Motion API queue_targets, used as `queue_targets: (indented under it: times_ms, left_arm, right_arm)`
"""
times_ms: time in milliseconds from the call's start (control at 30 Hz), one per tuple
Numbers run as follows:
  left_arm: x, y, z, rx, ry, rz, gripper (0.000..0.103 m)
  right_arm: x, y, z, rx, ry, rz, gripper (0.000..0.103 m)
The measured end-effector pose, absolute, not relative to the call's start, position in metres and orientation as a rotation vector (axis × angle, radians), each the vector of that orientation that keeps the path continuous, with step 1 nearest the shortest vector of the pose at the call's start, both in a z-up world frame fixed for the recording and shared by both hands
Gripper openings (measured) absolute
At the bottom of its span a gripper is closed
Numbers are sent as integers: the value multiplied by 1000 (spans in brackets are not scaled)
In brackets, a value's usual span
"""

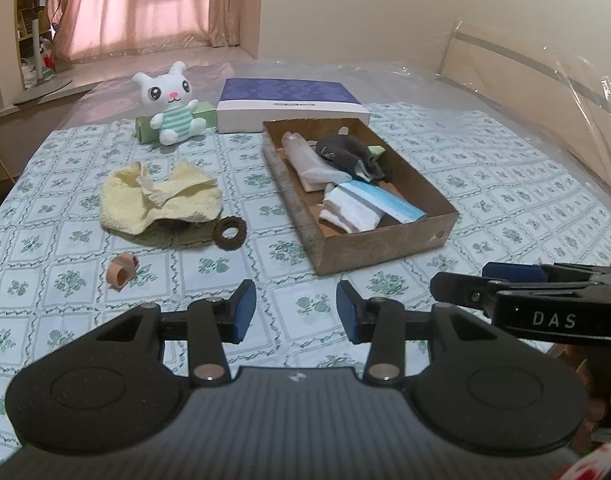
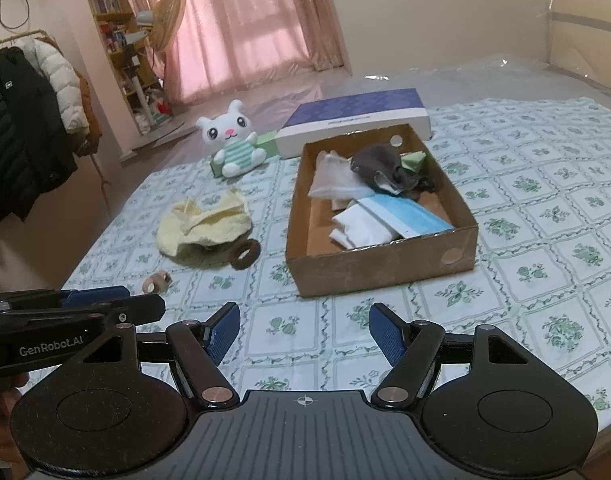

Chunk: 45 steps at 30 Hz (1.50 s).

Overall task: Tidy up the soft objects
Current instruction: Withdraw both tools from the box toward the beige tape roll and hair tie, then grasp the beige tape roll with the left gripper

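A brown cardboard box (image 1: 385, 248) (image 2: 385, 268) on the floral cloth holds a grey sock (image 1: 345, 152), white cloths and a blue face mask (image 2: 409, 216). To its left lie a crumpled yellow towel (image 1: 157, 200) (image 2: 205, 224), a dark brown scrunchie (image 1: 229, 232) (image 2: 245, 254) and a small tan band (image 1: 121, 272) (image 2: 155, 282). A white plush bunny (image 1: 173, 108) (image 2: 235, 144) sits further back. My left gripper (image 1: 295, 300) (image 2: 143, 298) hovers open and empty near the front. My right gripper (image 2: 305, 320) (image 1: 461, 280) hangs beside it, open wider, holding nothing.
A green carton (image 1: 205, 114) stands behind the bunny, next to a purple-and-white flat box (image 1: 293, 108) (image 2: 357, 120). Clear plastic sheeting covers the bed beyond the cloth. Jackets on a rack (image 2: 21, 128), a fan and shelves stand at the left.
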<state>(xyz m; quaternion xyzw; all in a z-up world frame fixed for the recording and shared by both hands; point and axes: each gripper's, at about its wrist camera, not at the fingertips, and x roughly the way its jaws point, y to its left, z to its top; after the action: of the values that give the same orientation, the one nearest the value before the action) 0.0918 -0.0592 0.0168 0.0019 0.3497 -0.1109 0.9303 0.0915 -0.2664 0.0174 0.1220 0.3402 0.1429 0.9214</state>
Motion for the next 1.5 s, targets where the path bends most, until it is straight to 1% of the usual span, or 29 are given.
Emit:
queue_targets:
  times_ms: [467, 867, 1200, 1500]
  left_arm:
    - [94, -31, 6, -16, 736, -162, 41]
    - [100, 10, -10, -43, 756, -49, 41]
    - [123, 49, -19, -16, 726, 57, 41]
    - [158, 64, -39, 46, 728, 54, 41]
  right_arm:
    - [103, -239, 6, 225, 739, 341, 71]
    - [117, -209, -14, 207, 765, 404, 71]
    - [143, -168, -28, 152, 751, 486, 71]
    - [176, -133, -37, 82, 718, 518, 71]
